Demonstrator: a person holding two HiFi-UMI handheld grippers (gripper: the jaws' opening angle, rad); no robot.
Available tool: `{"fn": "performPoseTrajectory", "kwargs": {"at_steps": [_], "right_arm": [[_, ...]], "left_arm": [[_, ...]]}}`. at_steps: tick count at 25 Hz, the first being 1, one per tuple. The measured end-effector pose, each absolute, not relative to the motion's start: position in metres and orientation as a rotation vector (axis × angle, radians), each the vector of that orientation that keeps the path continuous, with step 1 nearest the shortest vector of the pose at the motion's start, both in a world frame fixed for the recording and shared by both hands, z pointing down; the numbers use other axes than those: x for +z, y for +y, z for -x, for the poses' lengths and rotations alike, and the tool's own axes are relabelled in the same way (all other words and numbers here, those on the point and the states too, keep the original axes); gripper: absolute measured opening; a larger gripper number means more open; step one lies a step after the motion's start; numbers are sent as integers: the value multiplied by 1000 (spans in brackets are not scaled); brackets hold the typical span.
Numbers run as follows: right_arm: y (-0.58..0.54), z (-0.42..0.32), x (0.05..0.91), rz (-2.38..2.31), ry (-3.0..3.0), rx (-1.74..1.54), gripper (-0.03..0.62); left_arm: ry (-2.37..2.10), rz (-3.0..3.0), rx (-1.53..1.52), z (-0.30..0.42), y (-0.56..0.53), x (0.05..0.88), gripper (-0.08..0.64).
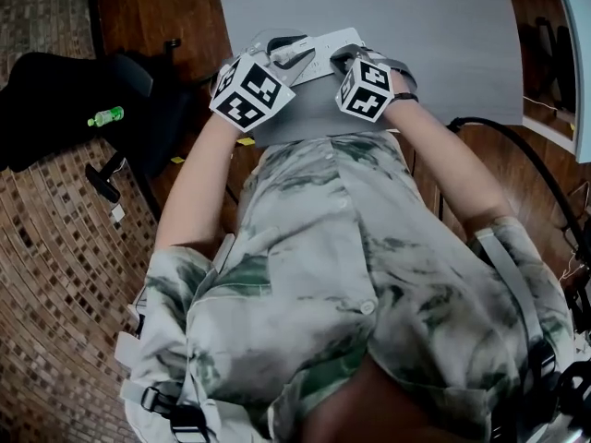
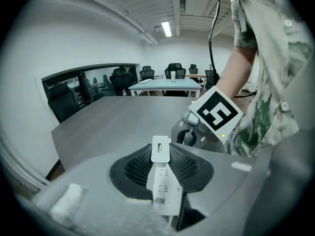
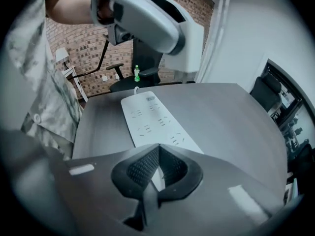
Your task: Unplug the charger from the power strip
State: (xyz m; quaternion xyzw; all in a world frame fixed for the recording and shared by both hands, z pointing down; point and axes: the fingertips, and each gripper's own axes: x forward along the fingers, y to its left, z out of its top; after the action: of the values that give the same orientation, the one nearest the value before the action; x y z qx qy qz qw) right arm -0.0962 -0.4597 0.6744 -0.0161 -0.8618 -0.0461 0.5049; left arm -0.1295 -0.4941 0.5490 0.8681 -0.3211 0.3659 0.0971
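Observation:
A white power strip (image 1: 323, 44) lies flat on the grey table (image 1: 434, 35) between my two grippers. In the left gripper view a small white charger (image 2: 160, 150), its USB slot facing the camera, sits pinched at the tips of my left gripper (image 2: 160, 154). It hangs above the strip (image 2: 163, 188), whose sockets and cable end show below it. The right gripper view shows the strip (image 3: 152, 119) with empty sockets. My right gripper (image 3: 157, 149) has its tips together down at the strip's near end, where white shows behind the pads (image 3: 138, 168).
A black office chair (image 1: 83, 90) with a green bottle (image 1: 106, 116) stands on the brick-patterned floor to the left. A black cable (image 1: 526, 146) loops off the table's right side. A long table with chairs (image 2: 167, 85) stands farther back in the room.

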Motion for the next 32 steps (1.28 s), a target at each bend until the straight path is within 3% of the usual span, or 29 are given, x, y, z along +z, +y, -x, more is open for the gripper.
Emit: {"fn": "performPoseTrajectory", "kwargs": {"at_steps": [8, 14, 23, 32], "right_arm": [[-467, 98, 662, -48, -2209, -68, 5], [-463, 89, 604, -227, -2394, -36, 5], [-313, 62, 525, -323, -2488, -54, 32], [-144, 34, 486, -530, -2473, -13, 29]], "left_arm": [[-1151, -2408, 822, 179, -457, 507, 109], [-1247, -2422, 670, 192, -407, 463, 109], [-1325, -2471, 449, 209, -246, 408, 109], [-1169, -2630, 466, 173, -110, 411, 109]]}}
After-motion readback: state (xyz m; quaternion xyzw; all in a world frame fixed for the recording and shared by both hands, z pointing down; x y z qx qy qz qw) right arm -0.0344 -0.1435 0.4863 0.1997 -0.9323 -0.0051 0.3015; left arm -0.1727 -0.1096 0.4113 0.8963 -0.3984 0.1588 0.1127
